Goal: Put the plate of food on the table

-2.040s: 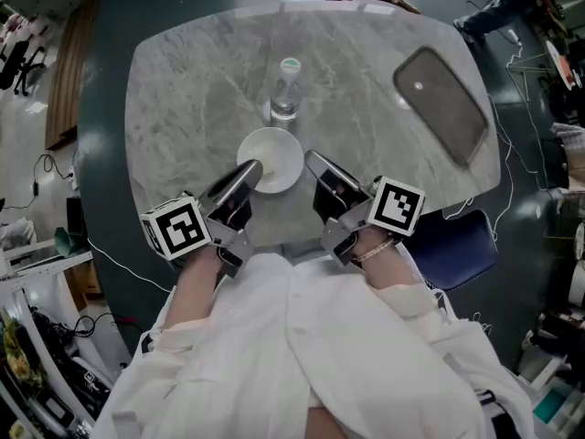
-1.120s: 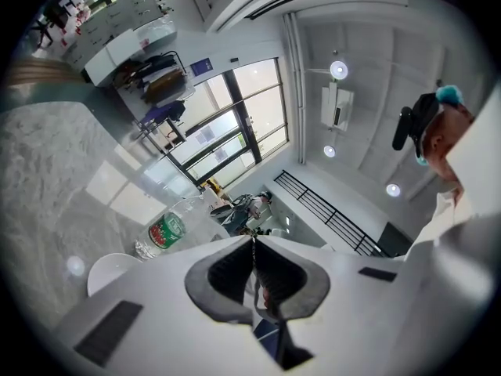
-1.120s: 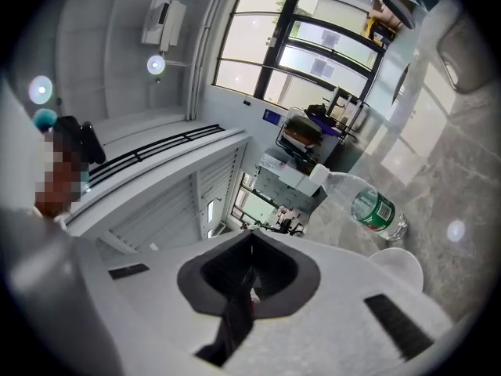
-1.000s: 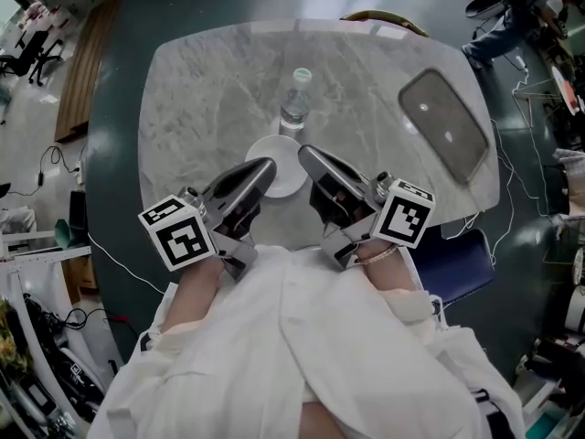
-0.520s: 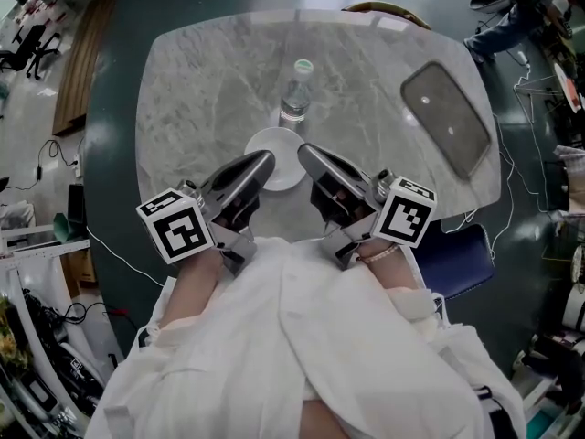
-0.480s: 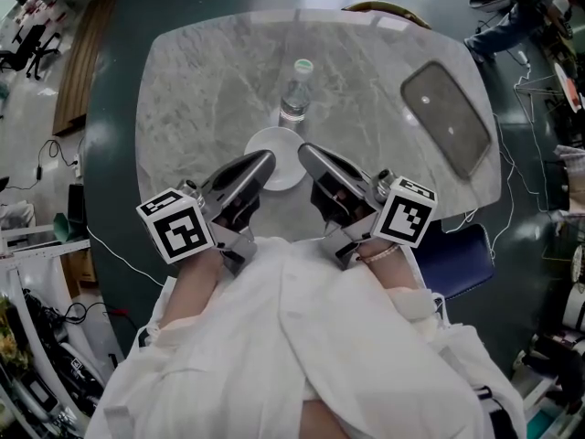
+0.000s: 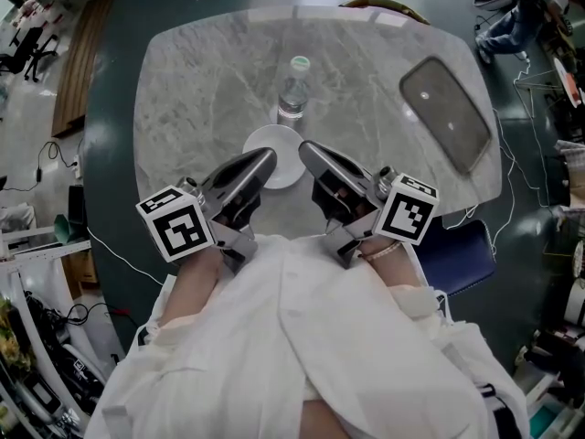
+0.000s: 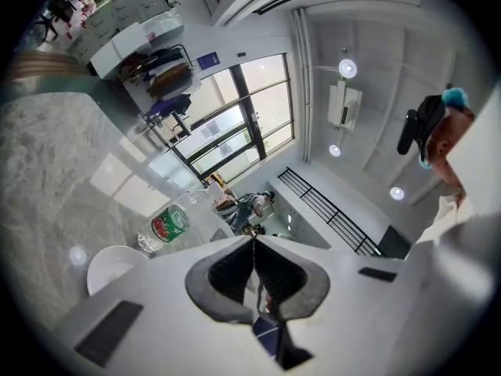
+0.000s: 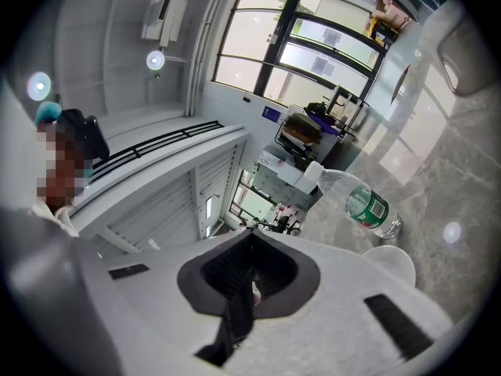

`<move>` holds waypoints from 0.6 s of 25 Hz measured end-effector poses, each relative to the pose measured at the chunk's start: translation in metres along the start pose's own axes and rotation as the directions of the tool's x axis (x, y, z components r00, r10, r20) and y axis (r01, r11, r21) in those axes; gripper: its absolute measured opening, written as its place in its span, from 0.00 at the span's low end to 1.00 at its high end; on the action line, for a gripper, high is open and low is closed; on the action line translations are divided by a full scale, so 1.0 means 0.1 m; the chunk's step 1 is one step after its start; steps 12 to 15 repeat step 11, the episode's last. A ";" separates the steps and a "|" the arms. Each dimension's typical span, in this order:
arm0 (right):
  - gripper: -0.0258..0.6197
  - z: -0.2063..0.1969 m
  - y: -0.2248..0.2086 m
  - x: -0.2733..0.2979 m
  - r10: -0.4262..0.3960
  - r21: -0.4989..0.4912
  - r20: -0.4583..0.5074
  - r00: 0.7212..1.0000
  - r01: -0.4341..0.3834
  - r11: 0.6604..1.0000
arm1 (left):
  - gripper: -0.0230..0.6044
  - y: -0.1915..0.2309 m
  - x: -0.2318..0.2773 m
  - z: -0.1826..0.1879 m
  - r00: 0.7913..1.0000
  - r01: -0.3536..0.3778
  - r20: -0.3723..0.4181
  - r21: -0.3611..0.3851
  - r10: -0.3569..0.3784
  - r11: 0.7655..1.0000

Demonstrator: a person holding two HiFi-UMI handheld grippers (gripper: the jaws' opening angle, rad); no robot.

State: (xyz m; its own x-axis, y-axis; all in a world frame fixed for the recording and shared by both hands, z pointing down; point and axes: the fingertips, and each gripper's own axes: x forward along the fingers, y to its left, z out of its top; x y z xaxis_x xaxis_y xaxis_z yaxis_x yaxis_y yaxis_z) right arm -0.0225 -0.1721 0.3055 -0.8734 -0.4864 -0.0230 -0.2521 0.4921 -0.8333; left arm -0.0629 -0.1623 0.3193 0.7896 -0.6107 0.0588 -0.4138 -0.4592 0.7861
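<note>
Judging by how things lie, you have the main step done. The round white plate (image 7: 279, 143) sits flat on the grey marble table (image 7: 192, 80), though I cannot make out any food on it. Your left gripper (image 8: 252, 245) and right gripper (image 9: 250, 249) each have their jaws pressed together with nothing between them. They point level from your side of the plate, one at each flank, with their tips over its near rim. All that seems left is to draw both away.

Just beyond the plate stands a clear plastic water bottle with a green label (image 7: 292, 94), and well to the plate's right lies a dark oval tray (image 7: 445, 112). Nothing blocks your way back from the plate; only the bottle is near enough to knock.
</note>
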 end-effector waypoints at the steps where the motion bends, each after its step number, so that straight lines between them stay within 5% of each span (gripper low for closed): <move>1: 0.04 0.00 0.00 0.00 0.000 -0.001 -0.001 1.000 0.000 1.000 | 0.07 0.00 0.00 0.00 1.000 0.002 -0.003 0.000 -0.002 1.000; 15: 0.04 -0.02 0.03 -0.01 0.004 -0.008 -0.001 1.000 -0.004 1.000 | 0.07 -0.02 -0.01 -0.04 1.000 0.007 -0.007 -0.011 -0.007 1.000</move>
